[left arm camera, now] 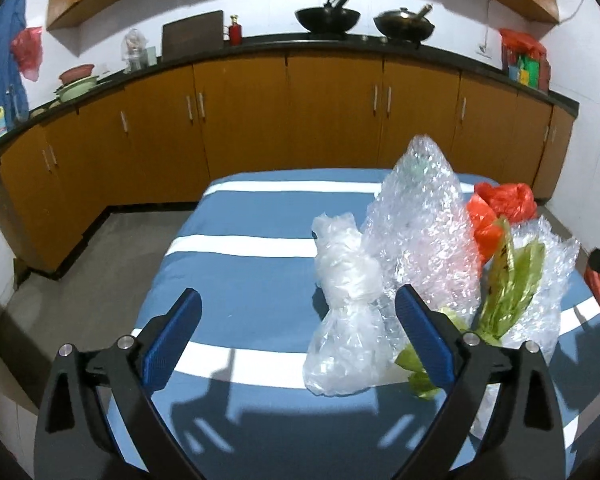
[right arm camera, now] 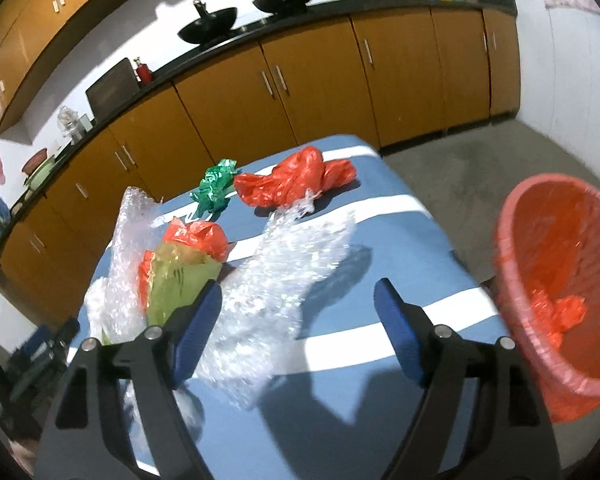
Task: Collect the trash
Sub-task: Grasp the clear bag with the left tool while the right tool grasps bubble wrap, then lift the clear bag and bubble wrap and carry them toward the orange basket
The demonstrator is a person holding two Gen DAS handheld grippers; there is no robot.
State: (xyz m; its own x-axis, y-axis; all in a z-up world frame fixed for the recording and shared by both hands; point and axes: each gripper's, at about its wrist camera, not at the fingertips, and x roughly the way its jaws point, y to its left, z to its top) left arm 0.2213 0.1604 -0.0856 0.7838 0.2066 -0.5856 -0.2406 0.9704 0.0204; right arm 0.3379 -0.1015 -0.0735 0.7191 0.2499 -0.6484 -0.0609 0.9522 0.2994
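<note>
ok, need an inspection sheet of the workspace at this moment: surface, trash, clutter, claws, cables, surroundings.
surface: blue-and-white striped table cover.
trash: bubble wrap, red bag, green wrapper, clear bag, yellow-green wrapper on the table.
bin: red-lined basket beside the table, red scrap inside.
clutter: nothing seen.
claws: left claw open, empty; right claw open, bubble wrap between the jaws, not gripped.
cables: nothing seen.
surroundings: orange cabinets, two woks on the counter.

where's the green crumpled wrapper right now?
Right wrist view only: the green crumpled wrapper lies at the far left edge of the striped blue table, just left of the big red plastic bag, in front of the cabinets.
</note>
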